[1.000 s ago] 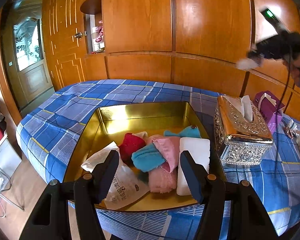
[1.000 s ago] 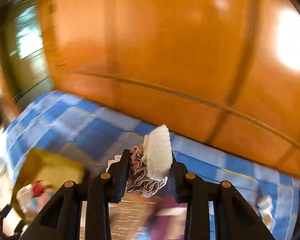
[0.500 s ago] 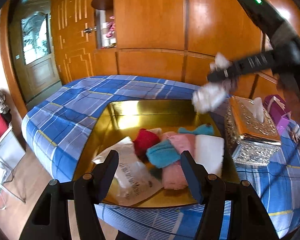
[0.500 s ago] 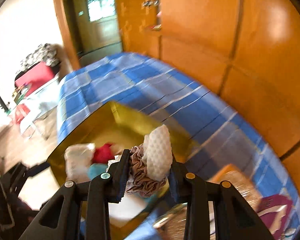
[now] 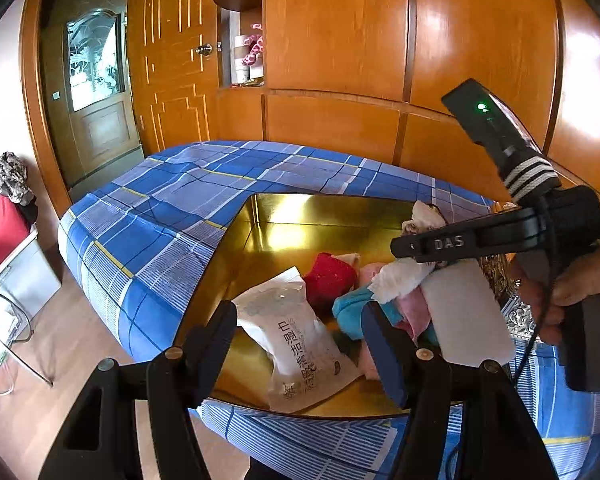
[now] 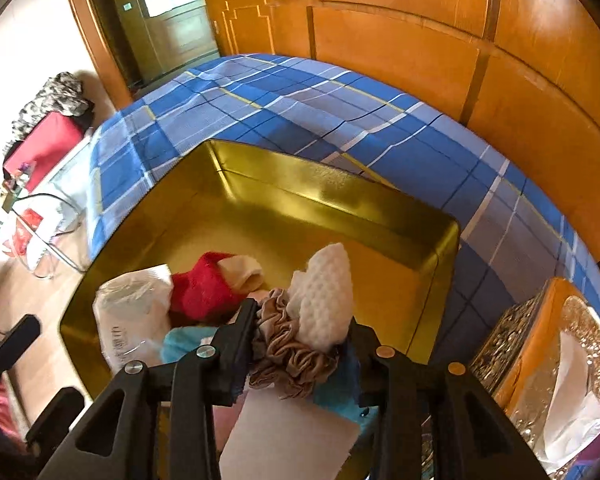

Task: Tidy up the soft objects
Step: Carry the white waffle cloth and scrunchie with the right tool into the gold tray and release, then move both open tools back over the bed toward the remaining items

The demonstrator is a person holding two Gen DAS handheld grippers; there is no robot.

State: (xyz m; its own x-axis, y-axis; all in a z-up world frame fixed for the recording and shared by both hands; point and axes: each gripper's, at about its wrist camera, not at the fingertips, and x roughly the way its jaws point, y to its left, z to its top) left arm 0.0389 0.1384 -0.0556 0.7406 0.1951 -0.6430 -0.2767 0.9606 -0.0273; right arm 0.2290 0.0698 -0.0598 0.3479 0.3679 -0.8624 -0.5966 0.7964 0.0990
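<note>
A gold tin tray (image 5: 300,216) (image 6: 340,196) sits on the blue plaid cloth. It holds a wet-wipe pack (image 5: 300,340) (image 6: 132,320), a red cloth (image 5: 330,280) (image 6: 204,288), a teal cloth (image 5: 352,312), a pink cloth (image 5: 414,308) and a white foam block (image 5: 468,312) (image 6: 288,436). My right gripper (image 6: 302,328) (image 5: 410,256) is shut on a white sponge (image 6: 326,300) and a beige scrunchie (image 6: 288,356), held over the tray's pile. My left gripper (image 5: 296,344) is open and empty at the tray's near edge.
An ornate silver tissue box (image 6: 548,364) stands right of the tray. Wooden wall panels (image 5: 340,40) and a door (image 5: 96,92) lie behind the table. A red box (image 5: 0,228) and a wire rack (image 5: 4,340) stand on the floor at left.
My right gripper swung down from high at the right to just over the tray, still holding the sponge and scrunchie. My left gripper drifted slightly, staying open.
</note>
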